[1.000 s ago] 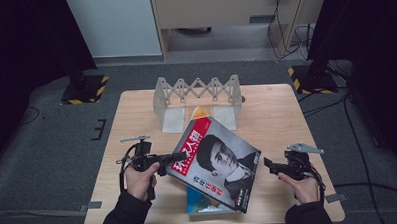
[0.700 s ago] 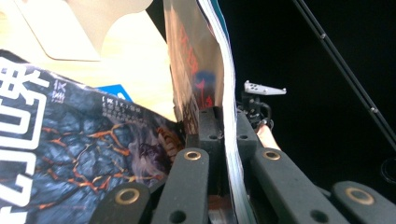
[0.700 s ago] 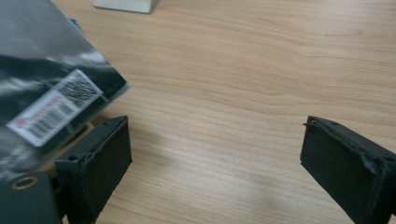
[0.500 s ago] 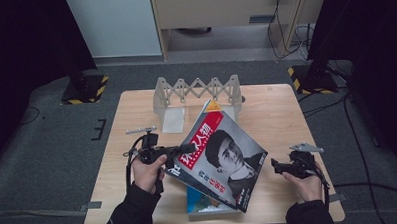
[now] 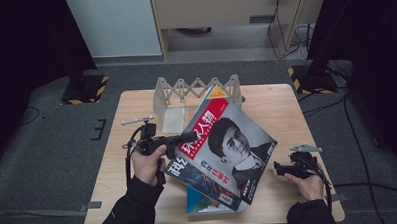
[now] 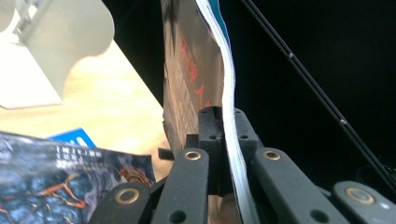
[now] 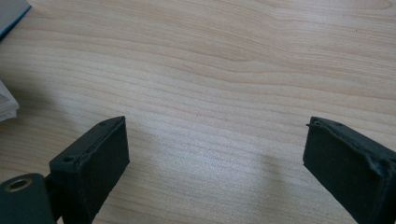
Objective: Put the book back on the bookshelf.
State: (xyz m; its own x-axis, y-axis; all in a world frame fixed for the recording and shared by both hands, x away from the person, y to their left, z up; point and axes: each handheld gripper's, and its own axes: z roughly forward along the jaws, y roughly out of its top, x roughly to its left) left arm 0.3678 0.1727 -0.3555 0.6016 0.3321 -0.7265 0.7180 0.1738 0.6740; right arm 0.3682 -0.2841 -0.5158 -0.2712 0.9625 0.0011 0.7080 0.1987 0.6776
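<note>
My left hand-held gripper: clenched on the left edge of the portrait magazine, pages pinched between both pads.
Portrait magazine: lifted and tilted over the middle of the bench, its red-titled cover facing up, its lower corner over the other magazines.
Second magazine: dark cover, lying flat under the raised one.
Blue magazine: bottom of the pile, near the bench's front edge.
Folding rack: upright at the far edge, behind the raised magazine.
My right hand-held gripper: released, jaws wide apart, low over bare wood just right of the pile, grasping nothing.
</note>
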